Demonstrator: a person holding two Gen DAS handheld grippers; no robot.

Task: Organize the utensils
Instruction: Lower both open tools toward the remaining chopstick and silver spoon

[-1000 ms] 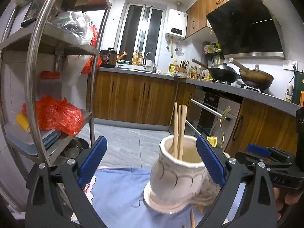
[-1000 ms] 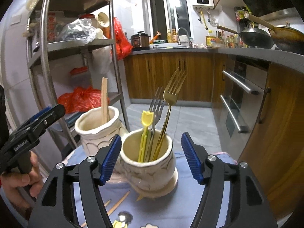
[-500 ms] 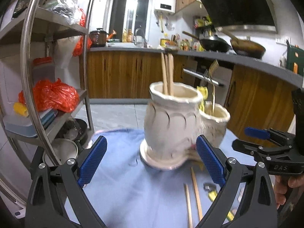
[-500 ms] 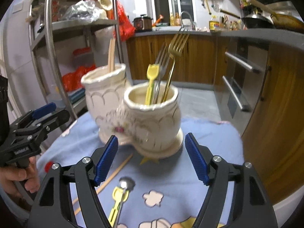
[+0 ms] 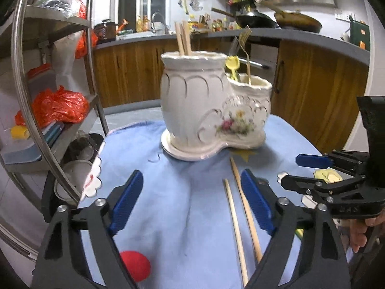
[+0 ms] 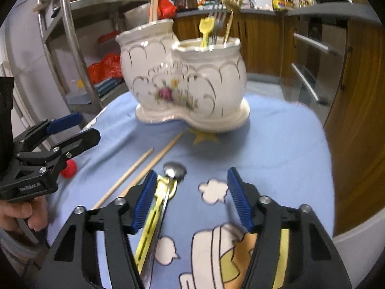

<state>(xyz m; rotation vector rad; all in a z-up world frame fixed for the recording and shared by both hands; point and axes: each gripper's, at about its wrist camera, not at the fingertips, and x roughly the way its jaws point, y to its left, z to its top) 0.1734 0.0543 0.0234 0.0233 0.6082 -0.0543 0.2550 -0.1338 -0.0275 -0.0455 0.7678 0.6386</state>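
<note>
A white ceramic two-pot utensil holder (image 5: 211, 110) (image 6: 185, 82) stands on the blue cloth. Its taller pot holds chopsticks (image 5: 183, 39); its lower pot holds forks and a yellow utensil (image 6: 207, 30). Two loose wooden chopsticks (image 5: 240, 212) (image 6: 144, 166) lie on the cloth in front of it. A metal spoon (image 6: 168, 183) and a yellow utensil (image 6: 154, 214) lie beside my right gripper's left finger. My left gripper (image 5: 192, 204) is open and empty, its right finger by the chopsticks. My right gripper (image 6: 192, 200) is open and empty above the cloth.
A red ball (image 5: 134, 265) (image 6: 68, 168) lies on the cloth near the left edge. A steel shelf rack (image 5: 48, 96) with red bags stands to the left. Wooden kitchen cabinets (image 5: 312, 84) and an oven stand behind the table.
Both grippers have pulled back from the holder and tilted down. The loose chopsticks, spoon and yellow utensil on the cloth have come into view. Both stay open.
</note>
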